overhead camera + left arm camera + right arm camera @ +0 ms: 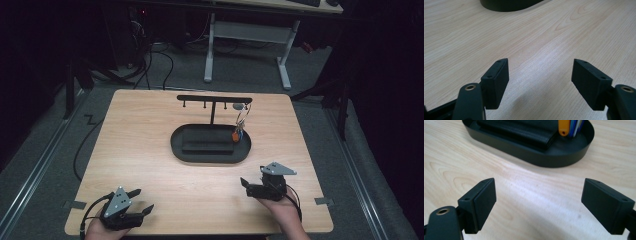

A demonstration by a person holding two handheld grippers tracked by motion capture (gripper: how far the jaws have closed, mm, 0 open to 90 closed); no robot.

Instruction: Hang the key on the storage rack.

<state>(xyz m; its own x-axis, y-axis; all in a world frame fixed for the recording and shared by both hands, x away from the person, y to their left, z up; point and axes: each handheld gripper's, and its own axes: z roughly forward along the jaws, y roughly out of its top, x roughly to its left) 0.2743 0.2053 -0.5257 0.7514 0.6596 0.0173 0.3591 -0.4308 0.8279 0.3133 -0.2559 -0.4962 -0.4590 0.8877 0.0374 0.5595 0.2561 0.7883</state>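
Observation:
A black oval tray [176, 146] sits mid-table, and a T-shaped hook stand [214, 99] rises from its back. A bunch of keys [239, 128] with an orange tag hangs from the rightmost hook down into the tray. A black wallet [207, 147] lies flat inside. My left gripper [144, 199] rests open at the front left corner of the table, with bare wood between its jaws [540, 65]. My right gripper [252, 176] stands open at the front right and faces the tray [549, 157]; beyond its empty jaws [539, 182] lie the wallet [524, 130] and the key tags [570, 126].
The wooden table [150, 170] has open surface between the tray and both grippers. Tape tabs [324, 201] mark the front corners. Behind the table stands a white desk frame [250, 35] on a grey floor with cables.

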